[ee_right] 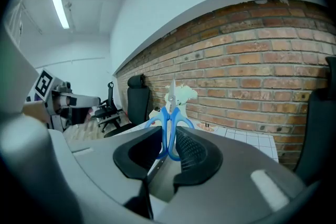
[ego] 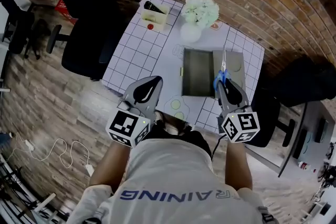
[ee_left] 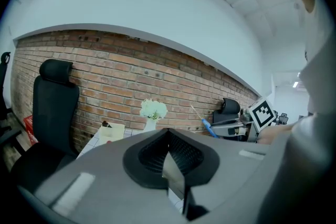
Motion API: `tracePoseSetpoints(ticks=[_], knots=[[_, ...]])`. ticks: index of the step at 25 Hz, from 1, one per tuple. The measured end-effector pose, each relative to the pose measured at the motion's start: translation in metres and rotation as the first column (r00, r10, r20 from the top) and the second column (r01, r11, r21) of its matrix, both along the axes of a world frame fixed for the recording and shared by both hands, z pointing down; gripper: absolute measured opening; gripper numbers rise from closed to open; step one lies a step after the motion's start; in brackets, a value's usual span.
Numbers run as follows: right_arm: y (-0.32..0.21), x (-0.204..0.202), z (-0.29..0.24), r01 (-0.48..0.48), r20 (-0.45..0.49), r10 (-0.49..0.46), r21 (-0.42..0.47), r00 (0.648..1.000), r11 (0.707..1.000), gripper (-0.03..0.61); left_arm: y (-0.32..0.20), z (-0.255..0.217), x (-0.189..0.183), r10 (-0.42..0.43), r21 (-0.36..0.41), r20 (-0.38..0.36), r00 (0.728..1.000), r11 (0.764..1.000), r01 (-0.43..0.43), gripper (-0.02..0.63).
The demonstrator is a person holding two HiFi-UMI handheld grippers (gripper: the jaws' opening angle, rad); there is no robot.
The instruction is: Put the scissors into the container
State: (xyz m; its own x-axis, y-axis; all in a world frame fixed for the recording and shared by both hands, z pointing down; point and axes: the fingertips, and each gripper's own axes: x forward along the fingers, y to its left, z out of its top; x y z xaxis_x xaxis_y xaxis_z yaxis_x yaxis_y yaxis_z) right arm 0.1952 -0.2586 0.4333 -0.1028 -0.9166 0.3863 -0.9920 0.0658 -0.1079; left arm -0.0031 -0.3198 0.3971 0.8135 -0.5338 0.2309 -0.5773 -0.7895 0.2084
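Shirt [ego: 173, 178] up close. Right tongs [ego: 221, 82] clamp the blue scissors [ego: 222, 68], blades toward twelve o'clock, at the container's [ego: 198, 73] three o'clock side above the surface [ego: 140, 55]. Left tongs [ego: 157, 81] closed, empty.

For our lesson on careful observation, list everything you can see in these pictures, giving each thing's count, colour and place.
scissors: one, blue handles, blades pointing up, in the right tool by the container's right side
container: one, grey, open, middle of the table
table: one, white gridded cover, beside the brick wall
vase of flowers: one, white, behind the container
small box: one, cream, table's far left corner
office chair: one, black, left of the table
second chair: one, black, right of the table
cable: one, white, on the floor at left
left tool: one, grey, shut, empty
right tool: one, grey, shut on the scissors
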Motion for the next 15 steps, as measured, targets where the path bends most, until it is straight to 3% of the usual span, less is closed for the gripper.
tracePoseSetpoints(ticks=[9, 15], knots=[[-0.034, -0.001, 0.087, 0.001, -0.118, -0.030, -0.237, 0.993, 0.972, 0.101, -0.004, 0.006, -0.010, -0.056, -0.028, 0.025, 0.998, 0.998, 0.057, -0.002], [-0.040, -0.014, 0.156, 0.004, -0.072, -0.039, -0.432, 0.997, 0.902, 0.103, -0.007, 0.015, -0.024, -0.091, -0.052, 0.045, 0.995, 0.994, 0.093, -0.002]])
